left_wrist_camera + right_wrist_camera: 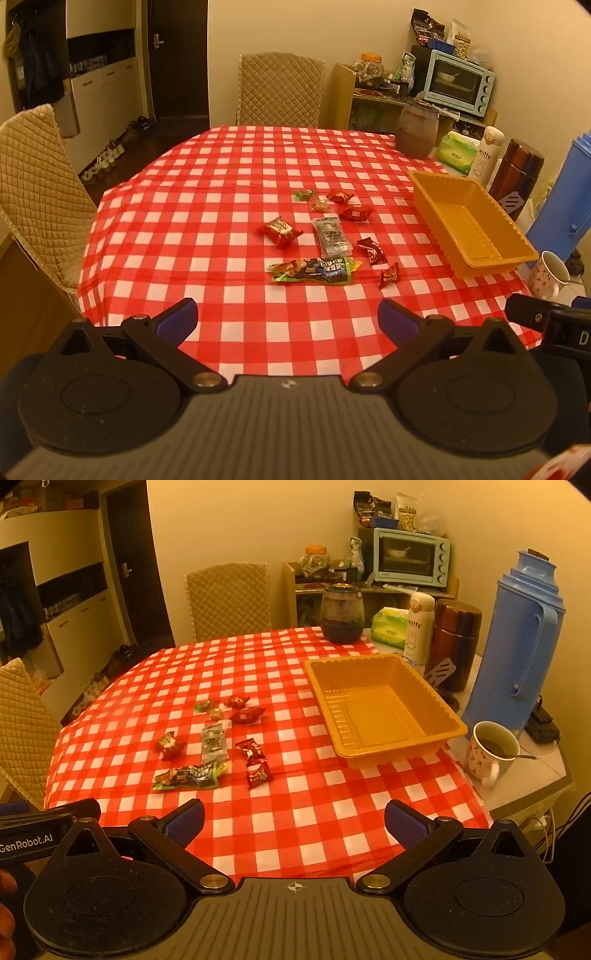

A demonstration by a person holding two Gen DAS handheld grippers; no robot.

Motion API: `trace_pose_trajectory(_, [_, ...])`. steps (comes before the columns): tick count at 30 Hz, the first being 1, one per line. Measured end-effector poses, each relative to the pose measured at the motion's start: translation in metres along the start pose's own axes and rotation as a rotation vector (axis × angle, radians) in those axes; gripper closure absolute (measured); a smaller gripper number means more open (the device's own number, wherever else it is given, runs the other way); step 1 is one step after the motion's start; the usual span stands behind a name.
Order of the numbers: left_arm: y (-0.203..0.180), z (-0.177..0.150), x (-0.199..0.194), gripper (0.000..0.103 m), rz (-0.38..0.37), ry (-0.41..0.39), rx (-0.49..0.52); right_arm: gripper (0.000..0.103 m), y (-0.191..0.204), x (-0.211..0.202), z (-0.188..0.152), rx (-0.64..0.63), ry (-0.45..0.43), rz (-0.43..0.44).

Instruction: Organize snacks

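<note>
Left wrist view has the left gripper (288, 317) spread wide with nothing between its fingers, hovering over the near edge of the red-checked tablecloth (221, 184); a corner of the other tool shows at its right margin. Right wrist view has the right gripper (294, 821) equally wide and holding nothing.

Only the right view shows the blue thermos (517, 638) whole and the drink and spoon inside the mug (489, 753); only the left view shows the chair (37, 192) at the table's left side in full.

9 snacks lie loose on the cloth, left of the orange tray (384, 709), which holds nothing:
- 1 long green packet (314, 271), nearest the tools, its long axis running left-right.
- 1 clear grey packet (331, 236), long axis running away from the camera.
- 5 red wrapped pieces: 1 larger (279, 230) at left, 2 (371, 251) (388, 275) near the tray's front, 2 (340, 195) (356, 212) farther back.
- 2 small green-wrapped candies (303, 194) (319, 204) at the far end.

Beyond the tray stand 1 dark jar (341, 614), 1 white bottle (419, 627) and 1 brown flask (456, 646).
</note>
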State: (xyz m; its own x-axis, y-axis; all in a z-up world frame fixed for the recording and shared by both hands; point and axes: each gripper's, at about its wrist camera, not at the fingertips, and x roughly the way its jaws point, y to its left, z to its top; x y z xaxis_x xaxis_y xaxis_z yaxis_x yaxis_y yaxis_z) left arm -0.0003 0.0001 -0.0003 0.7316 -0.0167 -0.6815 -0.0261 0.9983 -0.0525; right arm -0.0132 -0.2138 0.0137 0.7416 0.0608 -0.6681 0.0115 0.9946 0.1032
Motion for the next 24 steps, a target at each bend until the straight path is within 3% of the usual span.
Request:
trace_pose_trajectory(8, [-0.0035,0.0004,-0.0043,0.0,-0.042,0.001,-0.019,0.0,0.002,-0.0003,0.0006,0.004,-0.004,0.009])
trace_pose_trajectory(9, [-0.0048,0.0012,0.001,0.0,-0.018,-0.001,-0.003,0.0,0.0013,-0.0003,0.0011,0.005,-0.004,0.008])
trace_pose_trajectory(24, [-0.0045,0.0004,-0.0017,0.0,-0.026,-0.004,-0.004,0.0,0.0025,-0.0004,0.0007,-0.006,-0.011,0.001])
